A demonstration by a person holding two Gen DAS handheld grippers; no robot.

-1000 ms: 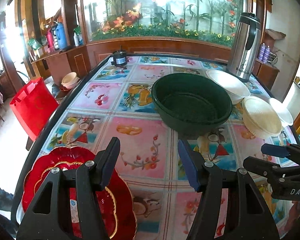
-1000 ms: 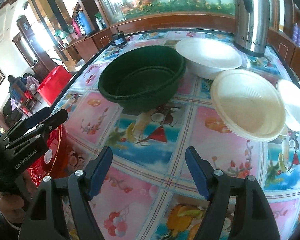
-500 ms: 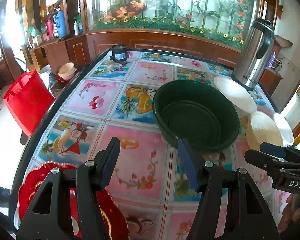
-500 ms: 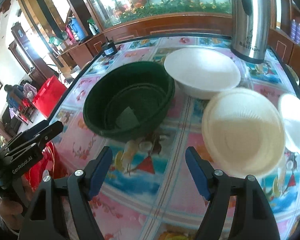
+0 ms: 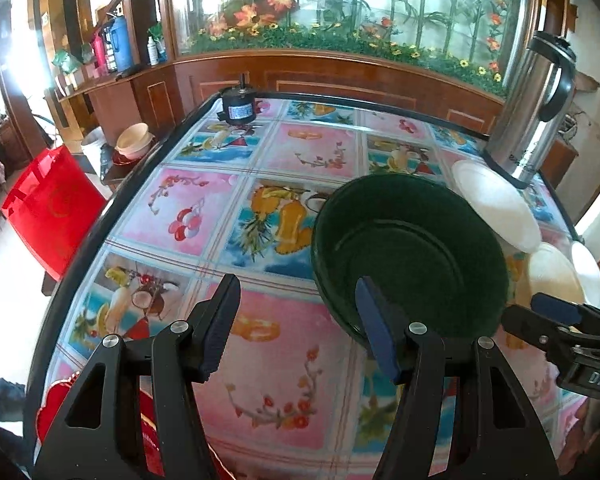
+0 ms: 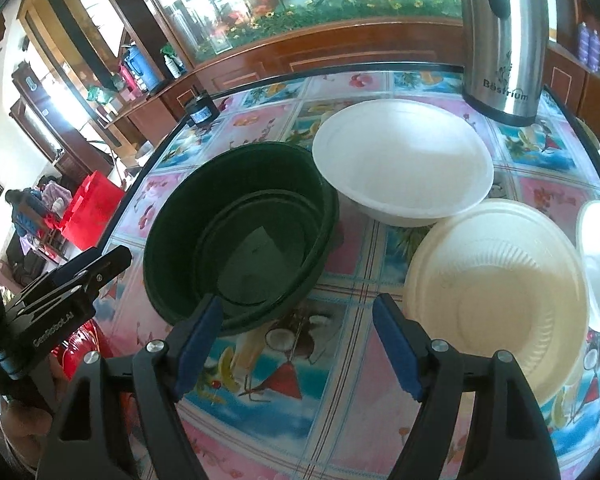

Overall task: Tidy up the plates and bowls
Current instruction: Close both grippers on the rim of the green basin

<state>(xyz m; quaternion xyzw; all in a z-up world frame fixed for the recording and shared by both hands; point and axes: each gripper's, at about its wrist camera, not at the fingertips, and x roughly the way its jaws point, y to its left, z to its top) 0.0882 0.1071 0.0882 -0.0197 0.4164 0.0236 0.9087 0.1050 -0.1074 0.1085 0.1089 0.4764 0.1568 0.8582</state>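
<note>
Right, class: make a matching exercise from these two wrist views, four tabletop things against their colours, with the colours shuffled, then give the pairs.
Things:
1. big basin
2. ribbed plate
3. kettle
4. scalloped plate

Colours:
A. silver with a black handle
B. red with a gold edge
C. dark green
D. cream

Pairs: 1-C, 2-D, 3-A, 4-B

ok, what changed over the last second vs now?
Both claws advanced across the table toward the dishes: the left claw left the red plate behind and neared the green bowl; the right claw closed in between it and the cream bowl. Nothing gripped or released. The dishes and kettle stayed put.
</note>
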